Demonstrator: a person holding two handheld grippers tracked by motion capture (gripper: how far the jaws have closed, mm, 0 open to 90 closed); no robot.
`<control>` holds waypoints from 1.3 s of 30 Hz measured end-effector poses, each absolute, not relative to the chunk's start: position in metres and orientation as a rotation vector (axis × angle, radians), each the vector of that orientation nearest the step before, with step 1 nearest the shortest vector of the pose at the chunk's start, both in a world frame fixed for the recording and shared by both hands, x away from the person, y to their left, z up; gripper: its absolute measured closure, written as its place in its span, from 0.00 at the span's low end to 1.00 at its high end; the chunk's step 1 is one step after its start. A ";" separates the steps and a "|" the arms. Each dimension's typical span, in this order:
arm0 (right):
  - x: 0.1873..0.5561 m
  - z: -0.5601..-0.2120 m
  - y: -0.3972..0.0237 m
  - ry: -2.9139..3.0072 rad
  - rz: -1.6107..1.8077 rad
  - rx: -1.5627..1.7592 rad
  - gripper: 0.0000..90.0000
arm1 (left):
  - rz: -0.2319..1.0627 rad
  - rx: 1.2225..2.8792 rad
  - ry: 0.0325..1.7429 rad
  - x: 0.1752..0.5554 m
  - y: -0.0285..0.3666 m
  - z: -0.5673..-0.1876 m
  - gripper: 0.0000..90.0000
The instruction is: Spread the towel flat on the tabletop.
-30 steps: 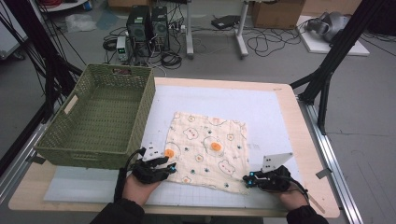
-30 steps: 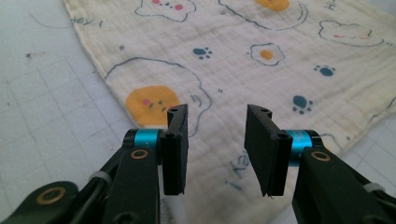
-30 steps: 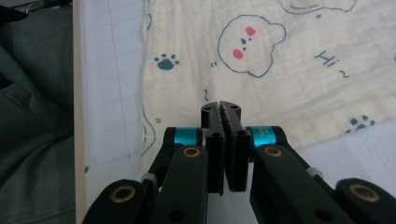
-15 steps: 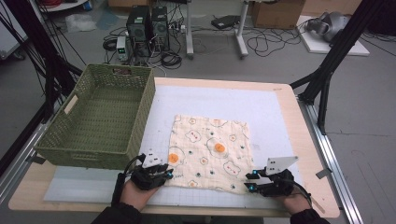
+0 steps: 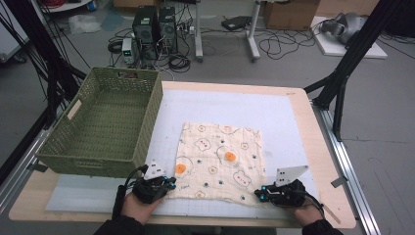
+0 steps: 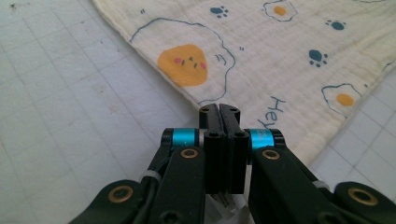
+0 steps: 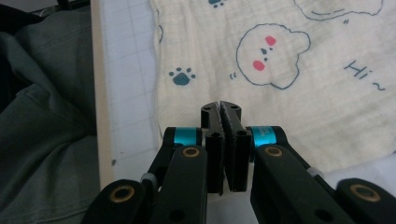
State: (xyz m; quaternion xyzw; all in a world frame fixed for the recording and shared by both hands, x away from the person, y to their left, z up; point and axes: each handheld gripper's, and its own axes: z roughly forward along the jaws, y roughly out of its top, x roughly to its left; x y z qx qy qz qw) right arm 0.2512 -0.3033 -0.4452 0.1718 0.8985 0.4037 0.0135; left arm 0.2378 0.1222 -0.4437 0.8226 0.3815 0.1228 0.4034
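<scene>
High view: printed cloth (image 5: 220,164) spread flat on white mat (image 5: 274,112), near the table's front edge. Left gripper (image 5: 164,183) at its near-left corner, right gripper (image 5: 262,194) at its near-right corner. Jaws pressed together on both in the gripper views; cannot tell whether cloth is pinched between them. Probably light, soft, limp; likely to sag and fold when lifted, so best taken by corners or hem. Green woven basket (image 5: 147,122) just left of the cloth, empty. Nothing lying on the cloth. Wooden table (image 5: 313,142) border to the right.
</scene>
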 end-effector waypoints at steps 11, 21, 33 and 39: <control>0.253 -0.434 -0.311 2.662 1.375 0.642 0.70 | 0.301 1.984 0.874 0.238 0.121 -0.434 0.78; 0.267 -0.432 -0.312 2.593 1.387 0.756 0.52 | 0.310 1.950 0.802 0.255 0.111 -0.430 0.65; 0.284 -0.429 -0.296 2.543 1.352 0.781 0.33 | 0.279 1.944 0.809 0.273 0.108 -0.433 0.45; 0.289 -0.429 -0.298 2.504 1.352 0.831 0.27 | 0.300 1.935 0.822 0.273 0.111 -0.431 0.40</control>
